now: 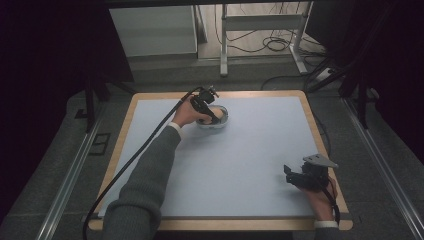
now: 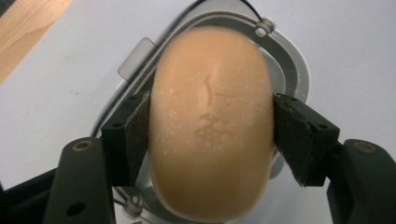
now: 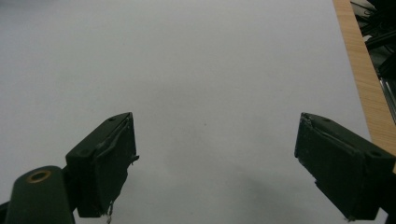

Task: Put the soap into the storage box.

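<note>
Soap [image 1: 212, 113] sits above centre in the high view, in a white dish [image 1: 223, 121] under the left gripper [image 1: 210, 112]; the right gripper [image 1: 295, 176] rests lower right. Left gripper view: both jaws press the tan bar's sides over the dish [image 2: 289, 60]. Right gripper view: jaws stand wide over the bare white table [image 3: 210, 70].

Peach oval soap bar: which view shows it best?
Left gripper view: the peach oval soap bar sits large and centred, clamped between the left gripper pads over a silver dish. In the high view it's small, mostly hidden by the hand. Right gripper view looks at white table.
</note>
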Demonstrator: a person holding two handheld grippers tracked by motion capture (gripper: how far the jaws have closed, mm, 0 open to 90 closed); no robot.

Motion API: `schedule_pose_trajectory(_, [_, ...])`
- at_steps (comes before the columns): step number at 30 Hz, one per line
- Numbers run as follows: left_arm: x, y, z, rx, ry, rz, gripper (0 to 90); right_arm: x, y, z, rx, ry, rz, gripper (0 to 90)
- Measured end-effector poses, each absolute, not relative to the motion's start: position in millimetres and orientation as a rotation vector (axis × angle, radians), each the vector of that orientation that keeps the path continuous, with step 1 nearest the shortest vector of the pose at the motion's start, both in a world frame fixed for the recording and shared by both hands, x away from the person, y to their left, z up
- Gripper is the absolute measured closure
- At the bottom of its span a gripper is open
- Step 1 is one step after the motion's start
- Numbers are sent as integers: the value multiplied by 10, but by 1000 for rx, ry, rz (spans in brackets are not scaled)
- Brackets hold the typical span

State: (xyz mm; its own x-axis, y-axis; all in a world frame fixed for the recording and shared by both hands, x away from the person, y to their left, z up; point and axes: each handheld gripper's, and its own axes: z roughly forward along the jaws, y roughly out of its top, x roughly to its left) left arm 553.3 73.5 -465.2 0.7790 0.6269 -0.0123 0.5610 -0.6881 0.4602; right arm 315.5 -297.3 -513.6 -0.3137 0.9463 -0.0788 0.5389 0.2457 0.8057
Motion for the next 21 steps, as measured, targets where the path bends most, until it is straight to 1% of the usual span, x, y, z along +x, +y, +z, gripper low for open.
schedule_pose_trajectory(5, [5502, 732, -4614, 2506, 886, 207, 294, 3152, -2986, -5125, 1349, 1943, 931, 125])
schedule_pose_trajectory(9, [5467, 749, -4575, 2471, 883, 216, 291, 3151, -2975, -5126, 1345, 1947, 928, 125])
schedule_pose_trajectory(21, [5328, 843, -4493, 2437, 879, 244, 275, 3154, -2976, -5134, 1351, 1947, 932, 125])
